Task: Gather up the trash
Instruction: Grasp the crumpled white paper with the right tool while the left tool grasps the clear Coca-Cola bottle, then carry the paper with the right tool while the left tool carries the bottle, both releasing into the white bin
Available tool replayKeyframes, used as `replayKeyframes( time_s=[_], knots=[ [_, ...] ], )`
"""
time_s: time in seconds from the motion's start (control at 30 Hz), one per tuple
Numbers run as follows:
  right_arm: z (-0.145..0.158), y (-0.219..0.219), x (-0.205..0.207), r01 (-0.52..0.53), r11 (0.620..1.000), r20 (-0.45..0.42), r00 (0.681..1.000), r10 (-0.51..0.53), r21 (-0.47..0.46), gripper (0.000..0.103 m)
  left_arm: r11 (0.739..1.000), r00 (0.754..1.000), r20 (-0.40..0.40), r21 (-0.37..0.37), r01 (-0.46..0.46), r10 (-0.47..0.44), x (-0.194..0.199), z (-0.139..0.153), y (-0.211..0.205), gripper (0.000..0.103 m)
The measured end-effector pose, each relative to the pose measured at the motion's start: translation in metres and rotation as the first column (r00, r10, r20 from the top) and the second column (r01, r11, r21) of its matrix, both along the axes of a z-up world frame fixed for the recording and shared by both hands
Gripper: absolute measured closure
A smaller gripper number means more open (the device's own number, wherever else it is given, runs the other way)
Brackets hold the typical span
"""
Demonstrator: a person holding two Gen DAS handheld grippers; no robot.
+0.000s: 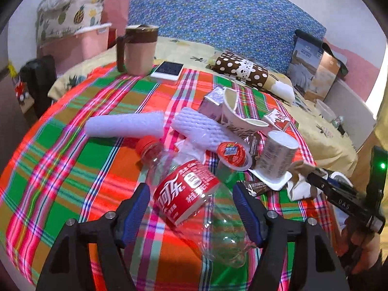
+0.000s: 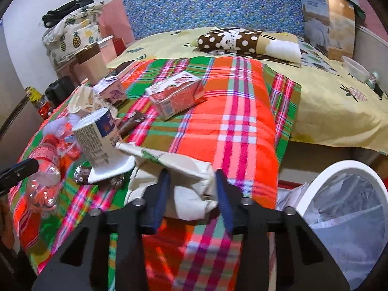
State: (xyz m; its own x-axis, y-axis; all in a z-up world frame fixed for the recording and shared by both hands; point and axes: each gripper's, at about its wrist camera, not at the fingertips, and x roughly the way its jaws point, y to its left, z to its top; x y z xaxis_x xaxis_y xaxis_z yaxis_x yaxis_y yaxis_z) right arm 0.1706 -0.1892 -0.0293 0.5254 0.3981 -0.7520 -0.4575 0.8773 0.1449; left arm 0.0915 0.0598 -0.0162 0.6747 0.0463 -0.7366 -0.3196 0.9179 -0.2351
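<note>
My left tongs (image 1: 191, 208) stand wide, straddling the clear plastic bottle (image 1: 194, 194) with the red label, pads off it, on the plaid cloth (image 1: 72, 169). My right tongs (image 2: 191, 194) pinch a crumpled white carton (image 2: 191, 184) at the cloth's edge, near the white bin (image 2: 339, 169).

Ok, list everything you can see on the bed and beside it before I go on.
plastic bottle: one, clear with red label, between left tongs
crumpled carton: one, white, in right tongs
yogurt cup: one, white, upside down
foam sleeves: two, white, on plaid cloth
red carton: one, lying flat
mug: one, pink-brown, far end
phone: one, white, beside mug
bin: one, white, lower right
left tongs: open
right tongs: gripping carton
</note>
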Motion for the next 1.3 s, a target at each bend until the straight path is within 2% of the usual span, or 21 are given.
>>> replayKeyframes(
  time_s=[0.13,0.3,0.47,0.63,0.67,0.73,1.17,1.3],
  knots=[
    [0.003,0.000,-0.013,0.011,1.000,0.008,1.000,-0.011,0.000,0.075,0.993,1.000,-0.014,-0.118,-0.023,0.021,-0.009,-0.005,0.011,0.031],
    [0.004,0.000,-0.024,0.029,0.999,0.011,1.000,-0.029,0.016,0.078,0.991,0.999,-0.025,-0.131,0.022,-0.026,-0.009,-0.011,-0.003,0.031],
    [0.005,-0.004,-0.031,0.058,0.997,0.012,0.998,-0.059,0.042,0.078,0.993,0.995,-0.030,-0.082,0.088,-0.090,-0.004,-0.014,-0.019,0.033],
    [0.006,-0.008,-0.037,0.078,0.995,0.015,0.997,-0.079,0.066,0.079,0.991,0.991,-0.019,0.007,0.131,-0.130,-0.012,-0.012,-0.032,0.036],
    [0.007,-0.009,-0.038,0.081,0.994,0.018,0.996,-0.083,0.072,0.079,0.990,0.990,-0.014,0.011,0.139,-0.139,-0.016,-0.012,-0.033,0.036],
    [0.008,-0.011,-0.041,0.085,0.993,0.022,0.996,-0.087,0.081,0.079,0.989,0.989,-0.001,0.015,0.149,-0.149,-0.022,-0.010,-0.033,0.043],
    [0.014,-0.026,-0.055,0.130,0.985,0.057,0.989,-0.137,0.117,0.079,0.979,0.978,0.062,0.058,0.193,-0.197,-0.048,0.010,-0.040,0.043],
    [0.016,-0.037,-0.057,0.160,0.979,0.067,0.983,-0.169,0.125,0.079,0.969,0.966,0.096,0.070,0.236,-0.242,-0.049,0.024,-0.053,0.043]
  ],
)
